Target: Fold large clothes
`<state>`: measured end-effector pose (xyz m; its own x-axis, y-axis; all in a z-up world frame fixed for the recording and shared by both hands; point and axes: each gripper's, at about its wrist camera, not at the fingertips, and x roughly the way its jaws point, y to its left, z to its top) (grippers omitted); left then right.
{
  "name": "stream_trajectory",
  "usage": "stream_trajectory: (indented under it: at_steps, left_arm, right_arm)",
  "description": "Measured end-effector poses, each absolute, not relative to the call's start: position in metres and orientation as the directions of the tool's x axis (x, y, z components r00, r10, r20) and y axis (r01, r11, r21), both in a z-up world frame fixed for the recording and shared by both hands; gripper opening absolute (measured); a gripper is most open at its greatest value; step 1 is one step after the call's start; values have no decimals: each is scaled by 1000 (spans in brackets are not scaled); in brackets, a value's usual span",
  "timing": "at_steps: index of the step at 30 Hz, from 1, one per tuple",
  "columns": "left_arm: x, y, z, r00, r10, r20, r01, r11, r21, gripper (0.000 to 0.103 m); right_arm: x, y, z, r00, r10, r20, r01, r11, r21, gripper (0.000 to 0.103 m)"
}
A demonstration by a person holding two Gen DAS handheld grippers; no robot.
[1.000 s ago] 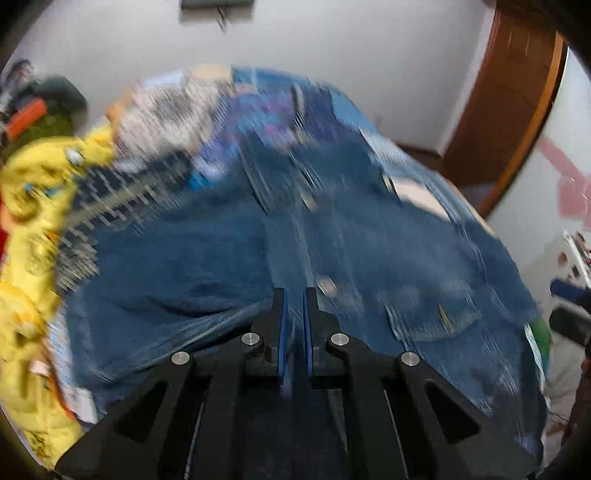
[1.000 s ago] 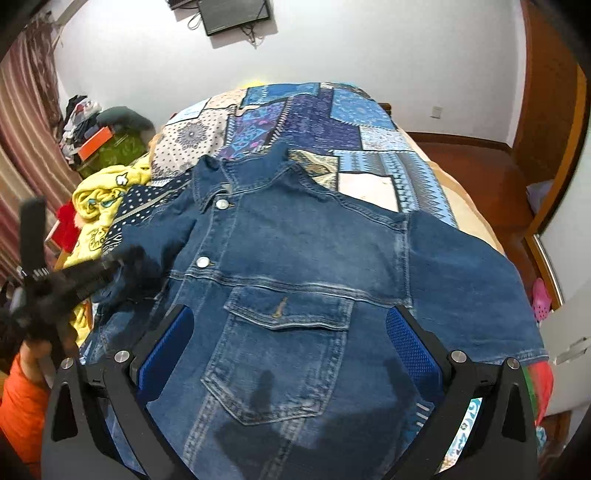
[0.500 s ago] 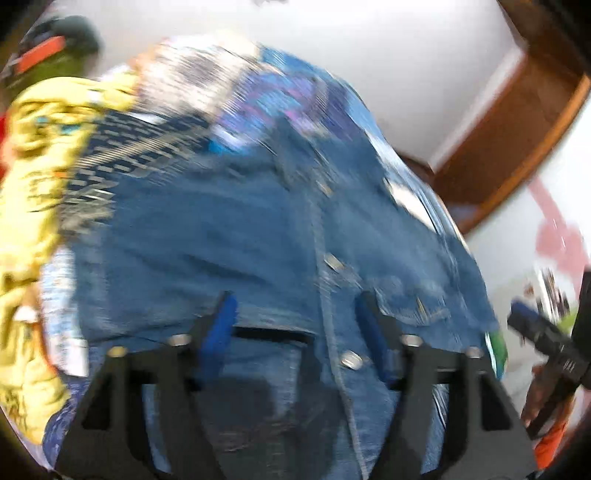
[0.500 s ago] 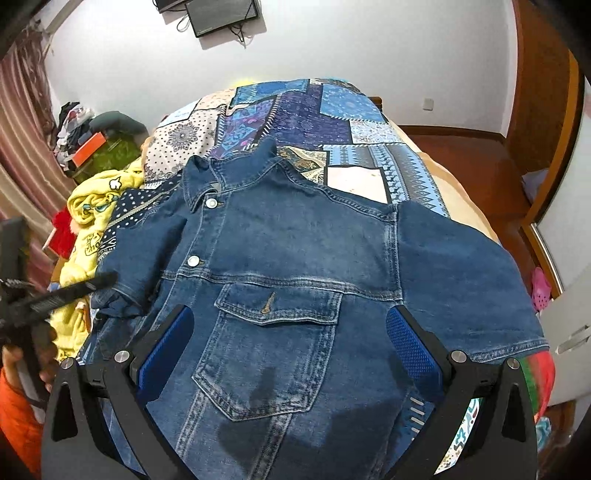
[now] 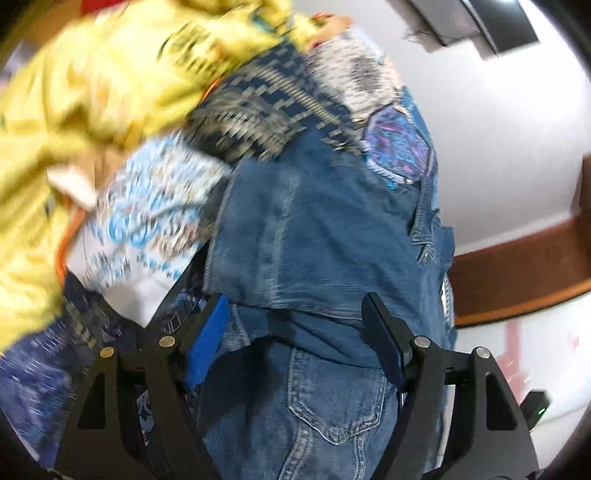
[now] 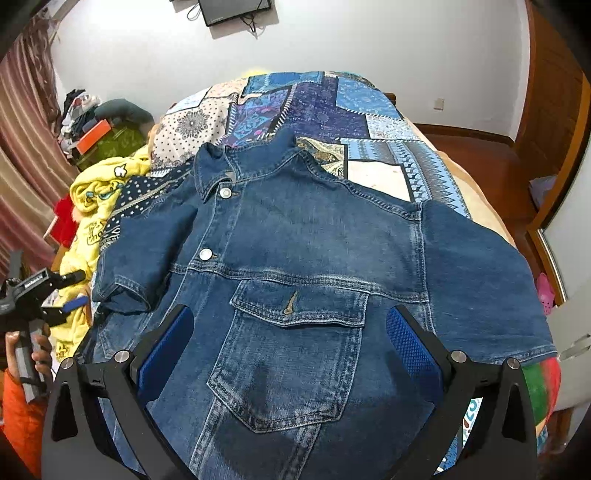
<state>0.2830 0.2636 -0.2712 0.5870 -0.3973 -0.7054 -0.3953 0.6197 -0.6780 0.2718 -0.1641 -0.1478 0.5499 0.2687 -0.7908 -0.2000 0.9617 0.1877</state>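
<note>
Yellow garment (image 6: pixel 98 192) crowds jacket's (image 6: pixel 314 236) left edge, bedspread (image 6: pixel 384 173) bare to the right, far side

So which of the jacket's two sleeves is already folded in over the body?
The sleeve on the image-left of the right wrist view, beside the buttons: it lies doubled over the denim jacket front. The other sleeve is spread flat outward.

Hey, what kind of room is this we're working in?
Most likely a bedroom. The denim jacket lies spread on a bed with a patchwork quilt, a screen hangs on the wall above its far end, and clothes are piled beside it.
</note>
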Motion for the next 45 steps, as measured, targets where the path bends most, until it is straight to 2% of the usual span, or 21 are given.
stream_trajectory:
  at_steps: [3,6,7,8,9,11,12,14,21,27,31,36,39,45]
  left_arm:
    - [285,269,-293,580,-444,-683,-427,547,-720,73]
    - [291,272,-302,584,-423,-693,-452,540,-710,69]
    - [295,274,-302,590,-408,-697,-455,545,-704,64]
    - [297,274,-301,590,-390,-706,-455,561,-691,54]
    - [299,275,-300,592,-371,-715,-452,582,-676,38]
    - [301,274,-291,598,-330,-730,-438,628,-643,26]
    - [301,272,-284,608,-308,-732,-425,652,-628,15]
    - [303,265,-266,628,-254,-736,-394,711,-582,12]
    - [320,214,-168,742,-182,-645,-221,843,-491,7]
    - [343,133,-82,809,-274,-520,3,887,-463,6]
    - [361,69,-62,792,-362,-491,124,884,-451,6]
    - [380,-15,-79,704,-461,-541,229,867,-442,6]
    - [389,-64,-117,579,-550,-602,243,821,-516,6]
    - [388,-146,-205,358,-509,-783,259,859,-441,6]
  right_arm:
    - [274,-164,-151,544,265,-796,-193,963,188,103]
    - [276,-165,-153,539,260,-801,-183,964,190,103]
    - [277,-165,-153,537,259,-803,-180,965,190,103]
    - [277,-166,-154,536,256,-804,-178,966,188,103]
    - [277,-166,-155,536,253,-805,-176,967,186,103]
    - [277,-169,-156,537,241,-808,-169,970,178,103]
    - [277,-170,-156,539,235,-809,-164,971,173,103]
    - [276,-175,-155,542,233,-807,-157,972,176,103]
    - [268,-192,-145,566,251,-785,-130,968,216,103]
    - [258,-214,-136,605,236,-761,-105,970,217,103]
    - [250,-238,-135,621,224,-751,-67,970,234,103]
    - [242,-271,-138,623,199,-757,-5,968,250,103]
    - [237,-291,-142,614,168,-771,34,970,239,103]
    - [226,-330,-149,601,145,-786,117,957,265,103]
